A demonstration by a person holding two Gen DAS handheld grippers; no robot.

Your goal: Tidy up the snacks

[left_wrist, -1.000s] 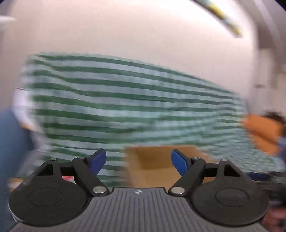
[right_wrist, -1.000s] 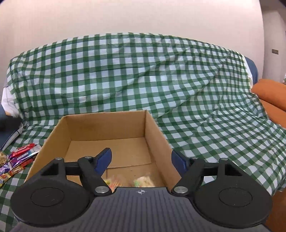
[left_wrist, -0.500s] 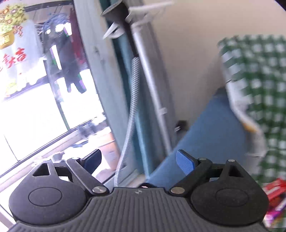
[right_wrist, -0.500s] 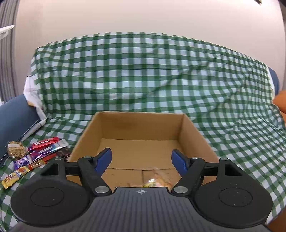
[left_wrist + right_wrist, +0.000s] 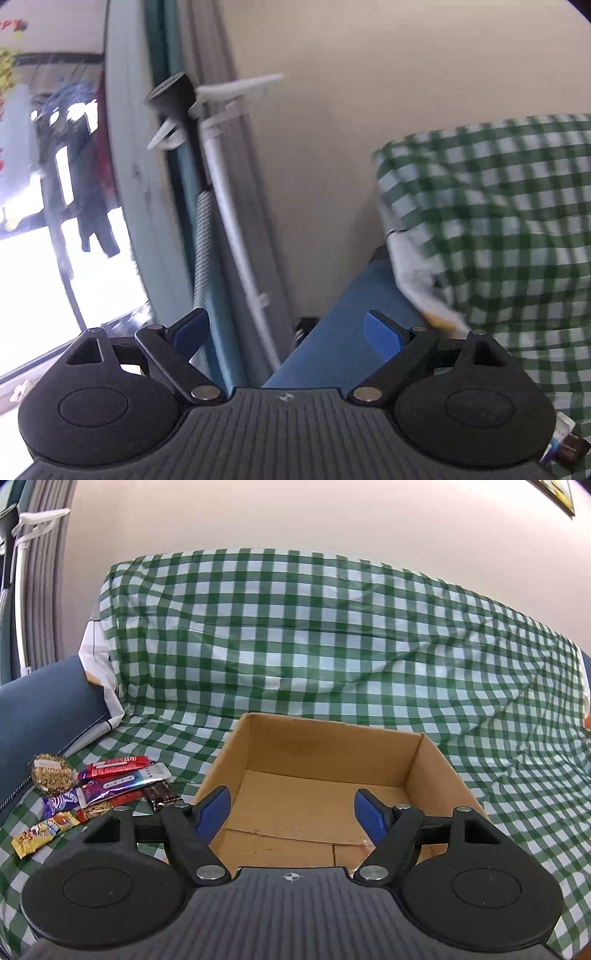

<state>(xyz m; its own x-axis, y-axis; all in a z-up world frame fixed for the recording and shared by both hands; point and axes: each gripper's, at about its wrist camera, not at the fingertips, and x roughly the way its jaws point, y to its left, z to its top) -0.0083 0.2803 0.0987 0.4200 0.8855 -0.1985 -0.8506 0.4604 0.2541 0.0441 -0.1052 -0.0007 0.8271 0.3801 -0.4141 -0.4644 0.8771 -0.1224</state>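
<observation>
Snack pile (image 5: 92,797): a loose heap of wrapped bars and packets on the checked cloth (image 5: 332,646), lying to the left of the right gripper (image 5: 291,816) and a little ahead of its left jaw, just beside the box (image 5: 332,760); most bars ran with their long axes roughly left to right across the view, slightly tilted, with a round seed cake at the far left end. Right gripper: jaws stood apart with nothing between them, hanging over the near rim of the box, whose floor ahead of the jaws showed bare cardboard. Left gripper (image 5: 286,332): jaws spread wide and empty, having just been opening, and aimed away from the work at a grey curtain (image 5: 221,110), a white pole (image 5: 229,206) and a bright window (image 5: 55,240); a blue cushion (image 5: 332,332) ran between and past its jaws, the cloth lay to their right, and a sliver of wrappers, possibly the edge of the pile, showed low beyond the right jaw, too cropped to be sure. Judged nearer hand: probably the left, though it would have to swing right and dip to face the pile. Surface: a sofa draped in soft, creased green-and-white cloth, likely yielding under a pressing jaw. Room: plain pale wall (image 5: 295,517) behind.
</observation>
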